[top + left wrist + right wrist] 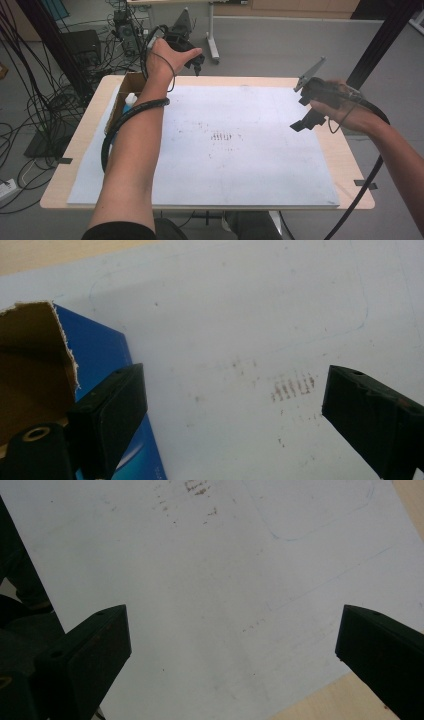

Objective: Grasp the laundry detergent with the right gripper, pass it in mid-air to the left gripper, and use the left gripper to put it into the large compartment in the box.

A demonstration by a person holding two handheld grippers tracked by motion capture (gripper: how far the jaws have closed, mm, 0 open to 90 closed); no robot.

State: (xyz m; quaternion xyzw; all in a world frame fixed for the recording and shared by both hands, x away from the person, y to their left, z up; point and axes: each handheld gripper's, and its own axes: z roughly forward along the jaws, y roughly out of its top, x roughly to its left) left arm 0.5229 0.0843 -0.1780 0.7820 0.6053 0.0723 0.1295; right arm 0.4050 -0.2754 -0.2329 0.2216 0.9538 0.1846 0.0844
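Over the box (121, 97) at mat's (240, 165) far-left corner: left gripper (196, 61) hovering, jaws wide, empty. Box just left of fingers (115, 412), long axis along mat's left edge. Right gripper (306, 111) well apart, jaws wide, empty.

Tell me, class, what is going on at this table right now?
A person holds a gripper in each hand over a white sheet on a table. The left gripper hangs open at the far left corner, above a cardboard box with a bottle in it. The right gripper hangs open over the sheet's right edge. Neither holds anything. Brown smudges mark the middle of the sheet.
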